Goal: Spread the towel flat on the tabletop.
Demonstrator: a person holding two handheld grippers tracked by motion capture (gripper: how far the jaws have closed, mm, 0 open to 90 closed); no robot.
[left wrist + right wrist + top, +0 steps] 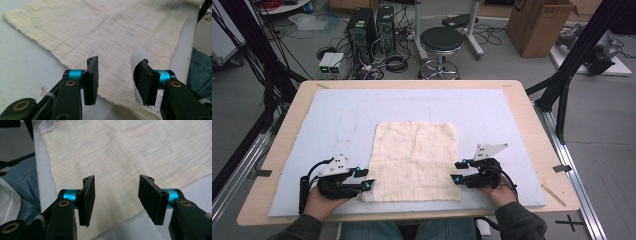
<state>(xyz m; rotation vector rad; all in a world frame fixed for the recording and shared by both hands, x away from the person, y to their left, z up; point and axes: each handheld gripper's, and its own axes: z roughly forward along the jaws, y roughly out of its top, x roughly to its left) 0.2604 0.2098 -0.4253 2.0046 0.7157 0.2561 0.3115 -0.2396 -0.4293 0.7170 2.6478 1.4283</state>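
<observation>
Cream square muslin cloth lies flat, lower centre of frame, on pale blue counter mat. Left gripper and right gripper flank its lower corners, jaws released, gripping nothing.

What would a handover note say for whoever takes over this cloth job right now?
Left gripper: open at the cloth's near left corner, by its white care tag, gripping nothing.
Right gripper: open at the near right corner, gripping nothing.
Cloth: flat, spread on the blue mat.
Done: cloth laid out, both corners free.
Left: probably grip both near corners for a fold.
</observation>
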